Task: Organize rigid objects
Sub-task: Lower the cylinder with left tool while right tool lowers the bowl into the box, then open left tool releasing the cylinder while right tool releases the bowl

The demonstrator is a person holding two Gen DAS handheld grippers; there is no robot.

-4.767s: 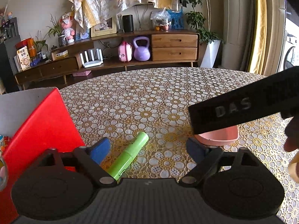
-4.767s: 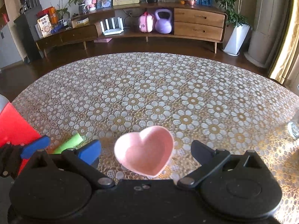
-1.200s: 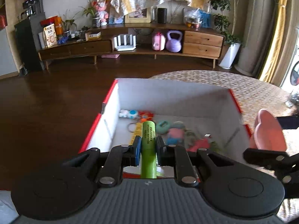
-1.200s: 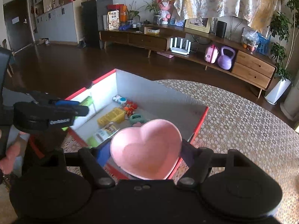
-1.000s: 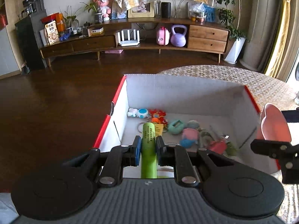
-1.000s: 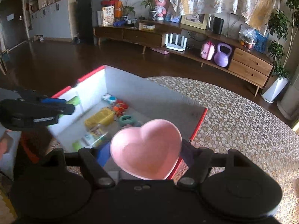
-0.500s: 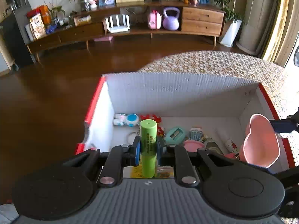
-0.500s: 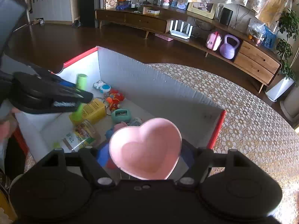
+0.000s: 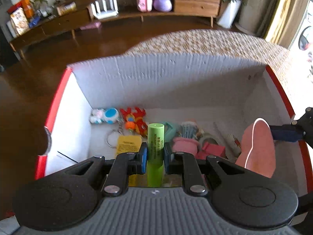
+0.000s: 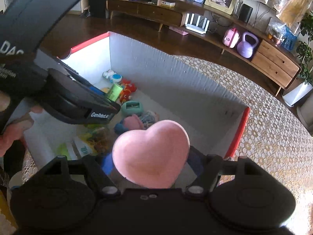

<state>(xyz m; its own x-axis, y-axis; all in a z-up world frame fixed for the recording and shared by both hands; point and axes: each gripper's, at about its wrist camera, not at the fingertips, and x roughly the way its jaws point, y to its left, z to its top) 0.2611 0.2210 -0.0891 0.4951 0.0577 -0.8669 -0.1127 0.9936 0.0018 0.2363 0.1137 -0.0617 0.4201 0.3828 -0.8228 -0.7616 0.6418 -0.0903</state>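
Note:
My left gripper (image 9: 155,154) is shut on a green lipstick tube (image 9: 155,143), held over the inside of a red-rimmed white box (image 9: 176,74). In the right wrist view the same left gripper (image 10: 106,99) reaches in from the left with the green tube (image 10: 115,91) at its tip. My right gripper (image 10: 149,161) is shut on a pink heart-shaped dish (image 10: 151,152), which hangs over the box's near right part. In the left wrist view the dish (image 9: 257,148) shows edge-on at the right.
The box floor holds several small toys: a blue-and-white figure (image 9: 105,115), a red-orange keychain (image 9: 134,119), a yellow tag (image 9: 128,145), a teal case (image 10: 132,107). The box stands at the edge of a lace-patterned table (image 10: 273,137). A low wooden sideboard (image 10: 176,17) lines the far wall.
Both grippers have sunk toward the box, and the box interior now fills more of each view. The tube and the heart dish stay gripped as before.

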